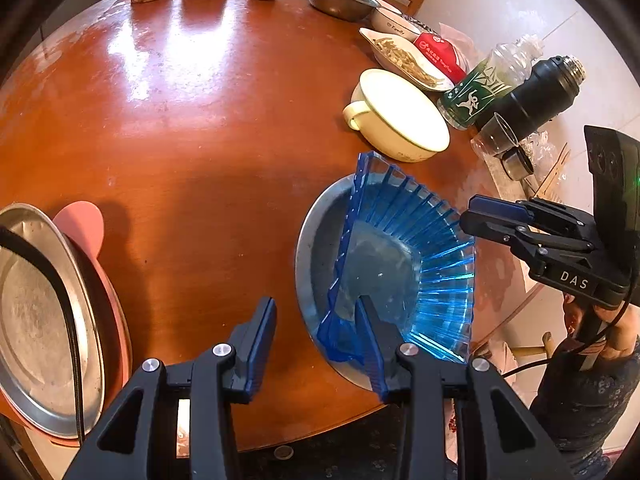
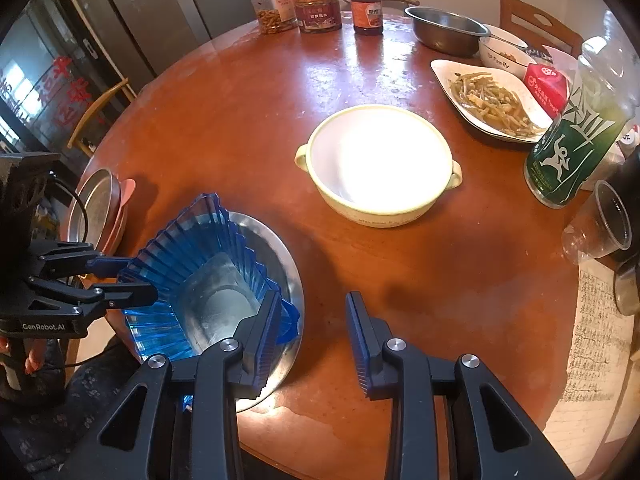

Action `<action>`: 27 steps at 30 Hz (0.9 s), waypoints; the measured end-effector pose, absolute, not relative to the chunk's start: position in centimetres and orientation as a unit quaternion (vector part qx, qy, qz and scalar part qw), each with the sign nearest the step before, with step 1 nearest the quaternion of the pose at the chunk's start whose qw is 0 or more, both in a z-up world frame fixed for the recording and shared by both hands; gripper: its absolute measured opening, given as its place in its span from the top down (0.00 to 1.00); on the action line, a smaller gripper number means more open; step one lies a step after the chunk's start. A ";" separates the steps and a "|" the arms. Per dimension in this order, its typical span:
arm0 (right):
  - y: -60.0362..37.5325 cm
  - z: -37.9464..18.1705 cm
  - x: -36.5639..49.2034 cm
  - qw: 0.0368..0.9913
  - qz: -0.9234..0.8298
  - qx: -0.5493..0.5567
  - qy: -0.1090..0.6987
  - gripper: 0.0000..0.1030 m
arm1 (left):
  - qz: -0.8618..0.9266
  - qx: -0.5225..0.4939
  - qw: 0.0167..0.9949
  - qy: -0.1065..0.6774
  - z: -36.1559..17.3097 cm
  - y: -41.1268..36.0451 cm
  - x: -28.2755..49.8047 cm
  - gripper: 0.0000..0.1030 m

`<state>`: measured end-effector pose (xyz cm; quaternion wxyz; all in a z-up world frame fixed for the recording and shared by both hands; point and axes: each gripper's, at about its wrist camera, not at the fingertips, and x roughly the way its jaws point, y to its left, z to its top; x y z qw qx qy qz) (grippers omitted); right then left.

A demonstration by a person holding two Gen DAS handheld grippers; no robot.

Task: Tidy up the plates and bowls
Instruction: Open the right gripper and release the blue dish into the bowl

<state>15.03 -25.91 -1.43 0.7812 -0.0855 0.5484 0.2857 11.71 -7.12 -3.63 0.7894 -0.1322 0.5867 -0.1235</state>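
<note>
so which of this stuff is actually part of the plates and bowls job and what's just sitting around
Part of the job:
- blue ribbed plastic bowl, sitting in the metal plate
- cream two-handled bowl
- metal plate stacked on a pink plate
- steel basin

Just lying about:
- jars and sauce bottle
- green bottle
- dish of food
- clear plastic cup

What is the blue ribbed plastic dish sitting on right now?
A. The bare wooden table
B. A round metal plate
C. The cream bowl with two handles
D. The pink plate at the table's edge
B: the blue dish rests on a round metal plate, whose silver rim shows around it in both views; the cream bowl stands apart, empty.
</note>
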 end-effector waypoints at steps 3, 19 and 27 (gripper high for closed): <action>-25.8 -1.4 15.1 0.781 0.286 -0.083 0.549 0.66 | -0.122 -0.129 0.790 0.586 -3.7 -7.2 11.8 0.60; -26.1 -0.2 14.2 0.793 0.284 -0.072 0.533 0.65 | -0.118 -0.089 0.819 0.554 -0.8 -8.2 10.8 0.60; -25.6 0.9 13.5 0.800 0.288 -0.081 0.520 0.61 | -0.116 -0.079 0.825 0.547 0.4 -8.7 10.7 0.60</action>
